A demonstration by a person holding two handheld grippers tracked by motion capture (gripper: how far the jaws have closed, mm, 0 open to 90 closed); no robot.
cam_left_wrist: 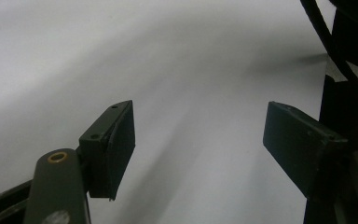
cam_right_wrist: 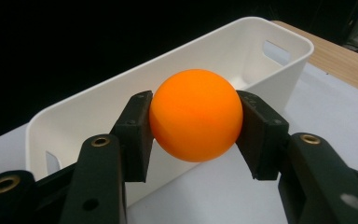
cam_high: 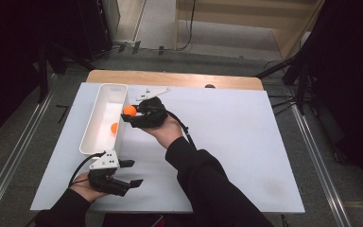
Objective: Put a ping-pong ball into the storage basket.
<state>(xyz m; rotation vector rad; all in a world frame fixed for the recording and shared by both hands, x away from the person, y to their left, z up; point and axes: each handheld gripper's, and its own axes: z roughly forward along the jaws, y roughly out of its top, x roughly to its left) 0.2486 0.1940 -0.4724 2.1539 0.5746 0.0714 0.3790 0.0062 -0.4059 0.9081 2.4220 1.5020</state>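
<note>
Orange ball (cam_right_wrist: 195,121) in R claw (cam_right_wrist: 195,128), beside bin (cam_right_wrist: 279,70) rim.

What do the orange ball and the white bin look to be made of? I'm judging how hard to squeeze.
The orange ball looks like thin, smooth plastic with a matte finish and soft, even shading, though it could be foam. The white bin looks like moulded plastic, slightly glossy, with thin walls, rounded corners and cut-out handle slots.

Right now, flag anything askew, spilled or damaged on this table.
Nothing stands out. The white bin sits upright with one orange ball inside; the right hand-held gripper holds another ball squarely at its rim. The left hand-held gripper is open over bare table.
</note>
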